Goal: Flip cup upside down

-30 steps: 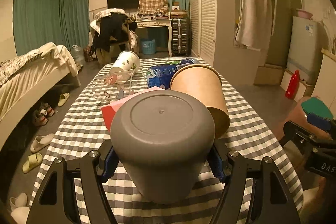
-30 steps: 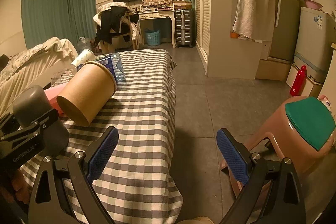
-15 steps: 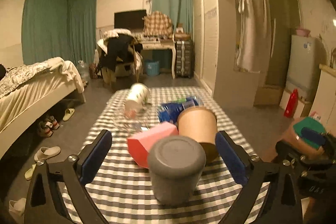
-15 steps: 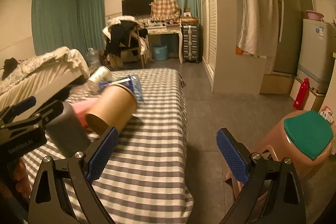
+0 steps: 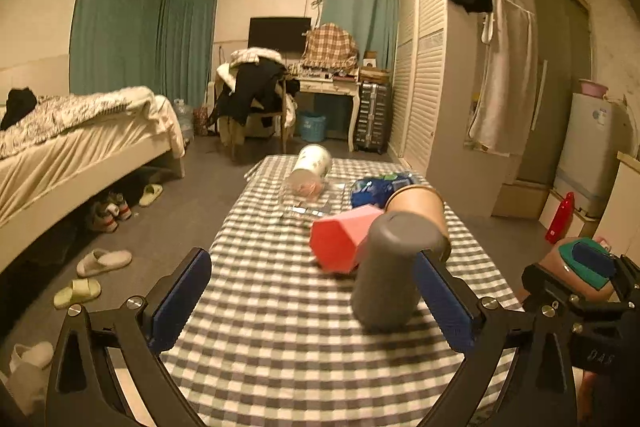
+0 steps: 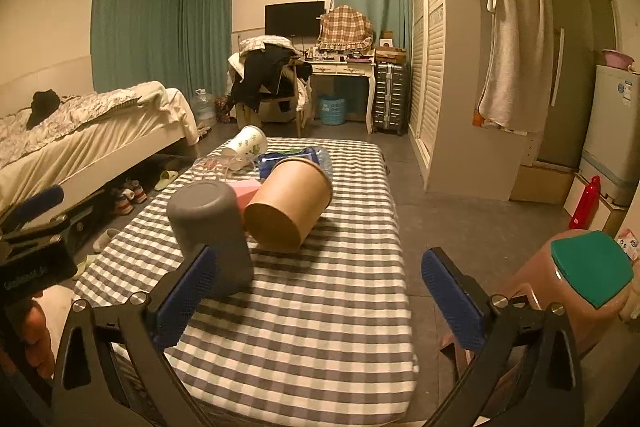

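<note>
A grey cup [image 5: 394,267] stands upside down, base up, on the checked tablecloth [image 5: 280,307]; it also shows in the right wrist view [image 6: 210,231]. My left gripper [image 5: 316,301] is open and empty, drawn back from the cup, which stands just inside its right finger. My right gripper [image 6: 320,297] is open and empty over the table's near right part, with the cup behind its left finger.
Behind the grey cup lie a brown paper cup [image 6: 290,207] on its side, a pink box [image 5: 344,241], a blue packet [image 5: 380,187], a glass bowl [image 5: 304,193] and a white printed cup [image 5: 314,161]. A pink stool with a green top [image 6: 580,275] stands right of the table.
My left gripper opened, let go of the grey cup and pulled back and left. The cup stays upside down on the table. My right gripper swung left toward the table.
</note>
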A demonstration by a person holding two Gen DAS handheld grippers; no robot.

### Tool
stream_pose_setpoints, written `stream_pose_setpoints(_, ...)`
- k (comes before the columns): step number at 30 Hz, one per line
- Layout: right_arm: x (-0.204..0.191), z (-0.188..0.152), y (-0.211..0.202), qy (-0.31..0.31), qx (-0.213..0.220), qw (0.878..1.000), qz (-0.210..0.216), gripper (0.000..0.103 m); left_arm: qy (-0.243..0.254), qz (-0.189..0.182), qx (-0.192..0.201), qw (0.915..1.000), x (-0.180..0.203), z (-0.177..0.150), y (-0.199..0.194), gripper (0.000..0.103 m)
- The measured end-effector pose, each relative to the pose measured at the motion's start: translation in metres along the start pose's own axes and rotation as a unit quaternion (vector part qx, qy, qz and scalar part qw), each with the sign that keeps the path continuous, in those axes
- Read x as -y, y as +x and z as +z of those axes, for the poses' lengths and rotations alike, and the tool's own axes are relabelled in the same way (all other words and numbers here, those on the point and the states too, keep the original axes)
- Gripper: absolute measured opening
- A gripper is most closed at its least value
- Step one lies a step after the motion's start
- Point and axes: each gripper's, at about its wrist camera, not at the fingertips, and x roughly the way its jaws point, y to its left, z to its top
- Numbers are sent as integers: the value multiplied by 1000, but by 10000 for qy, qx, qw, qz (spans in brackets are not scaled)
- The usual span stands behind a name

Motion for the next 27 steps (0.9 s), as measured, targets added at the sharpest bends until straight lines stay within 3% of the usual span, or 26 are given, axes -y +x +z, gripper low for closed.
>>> stream_pose_setpoints(14, -22, 0, 4, -187, -46, 9997, -172, 103, -179, 122, -1, 9998, -23, -3, -8, 103)
stream_pose_setpoints(27, -25, -3, 4, -250, -115, 9994, -233, 103, -95, 165, 34, 9998, -20, -1, -12, 103)
